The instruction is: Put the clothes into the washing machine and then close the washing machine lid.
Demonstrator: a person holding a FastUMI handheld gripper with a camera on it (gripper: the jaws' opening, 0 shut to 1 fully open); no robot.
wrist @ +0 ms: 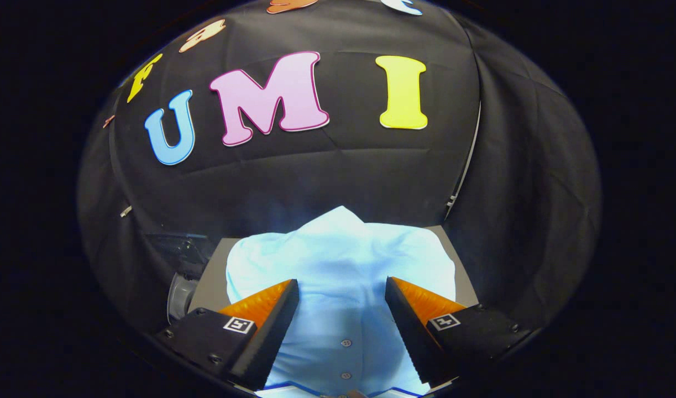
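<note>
Shirt (343,265) first: you are at the start of the job, the grab step. The pale blue shirt lies bunched on the grey table (210,276), and it sits right under your gripper (342,290). Your fingers are wide apart and hold nothing. One finger is at 8 o'clock from the shirt's middle and the other is at 4 o'clock, with the row of buttons (346,342) running between them toward 6 o'clock. I cannot tell if the tips touch the cloth yet.

Next, I think you need to push down into the cloth and squeeze, so both fingers pinch a good fold. Soft cloth can slip, so take a thick bunch.

Something clear and round (180,293) sits by the table at 9 o'clock. It may be part of the washer, but I cannot tell.
</note>
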